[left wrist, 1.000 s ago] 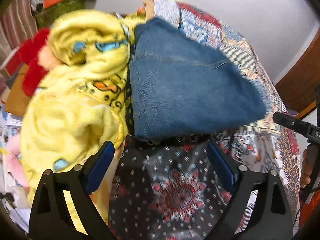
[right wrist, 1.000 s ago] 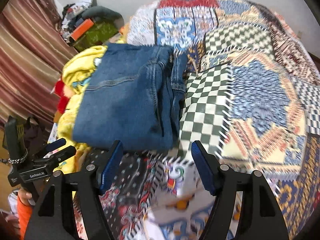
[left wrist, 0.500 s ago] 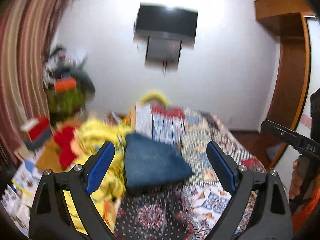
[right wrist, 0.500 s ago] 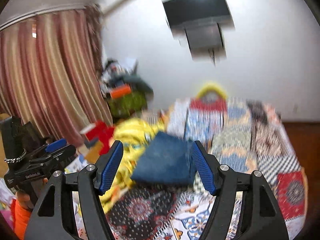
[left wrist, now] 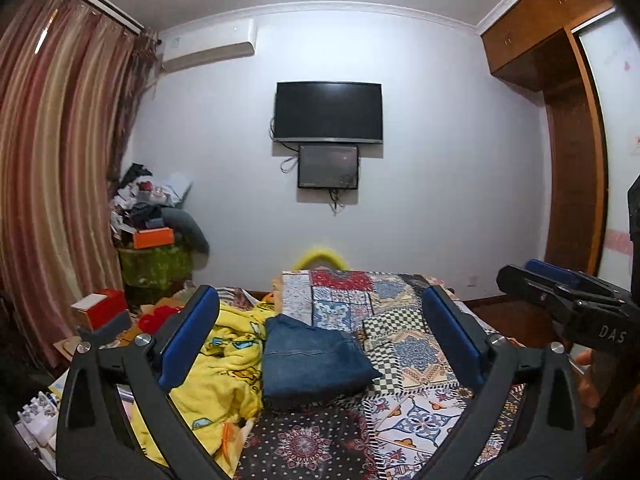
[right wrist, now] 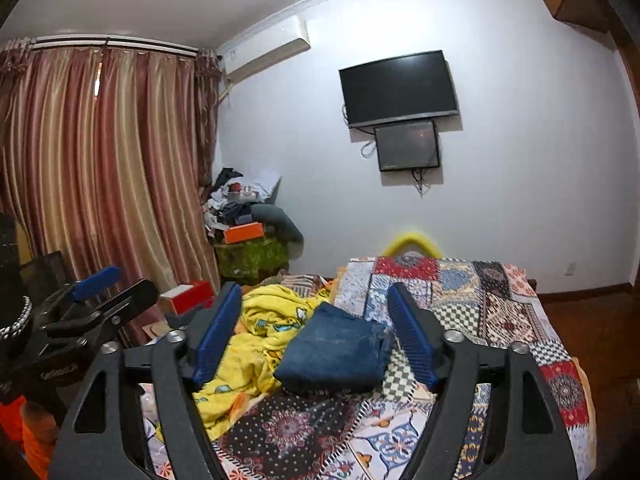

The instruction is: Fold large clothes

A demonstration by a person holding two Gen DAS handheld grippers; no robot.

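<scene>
The folded jeans [left wrist: 316, 356] lie on the patchwork bedspread [left wrist: 416, 356], out ahead of both tongs and touched by neither. A yellow blanket [left wrist: 224, 364] is bunched against their left side. The left tongs [left wrist: 320, 340] are spread wide and opening further, with nothing between the pads. The right tongs [right wrist: 316, 340] are also opening and empty, apart from the cloth. Far beyond the tongs, a dark television [left wrist: 328, 112] hangs on the wall, with striped curtains [right wrist: 100, 168] off to the left.
</scene>
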